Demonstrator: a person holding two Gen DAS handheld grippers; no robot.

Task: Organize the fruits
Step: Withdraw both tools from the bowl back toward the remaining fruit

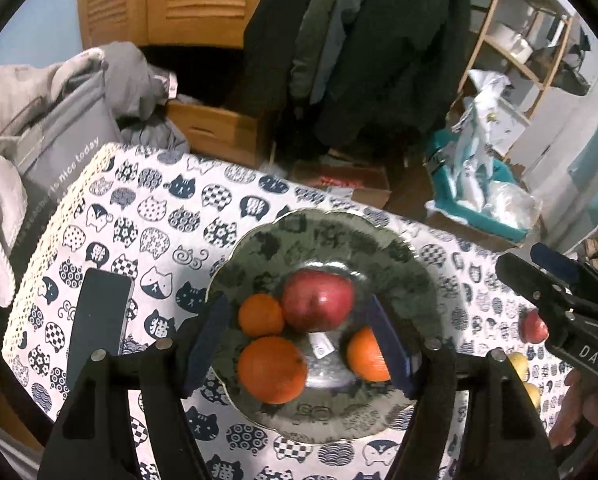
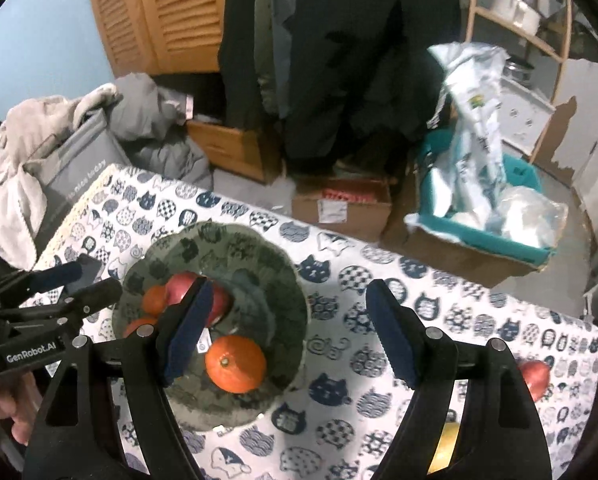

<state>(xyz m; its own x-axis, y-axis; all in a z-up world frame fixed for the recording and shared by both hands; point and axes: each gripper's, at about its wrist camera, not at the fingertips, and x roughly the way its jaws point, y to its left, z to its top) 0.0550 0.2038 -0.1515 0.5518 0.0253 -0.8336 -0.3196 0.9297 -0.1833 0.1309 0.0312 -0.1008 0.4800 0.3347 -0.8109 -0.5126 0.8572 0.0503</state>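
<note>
A clear glass plate (image 1: 323, 232) sits on the cat-print tablecloth (image 1: 147, 216). It holds a red apple (image 1: 318, 300) and three oranges: a small one (image 1: 261, 315), a large one (image 1: 272, 369) and one on the right (image 1: 366, 355). My left gripper (image 1: 299, 344) hovers open and empty over the plate, its fingers either side of the fruit. My right gripper (image 2: 289, 334) is open and empty above the plate's (image 2: 235, 240) right edge, with an orange (image 2: 236, 363) below it. Another red apple (image 2: 535, 378) and a yellow fruit (image 2: 445, 446) lie on the cloth at the right.
A dark phone (image 1: 99, 324) lies left of the plate. A grey bag (image 1: 59, 148) and clothes stand at the table's left end. Cardboard boxes (image 2: 341, 204), a teal bin (image 2: 487, 216) and hanging coats (image 2: 339, 52) are beyond the far edge.
</note>
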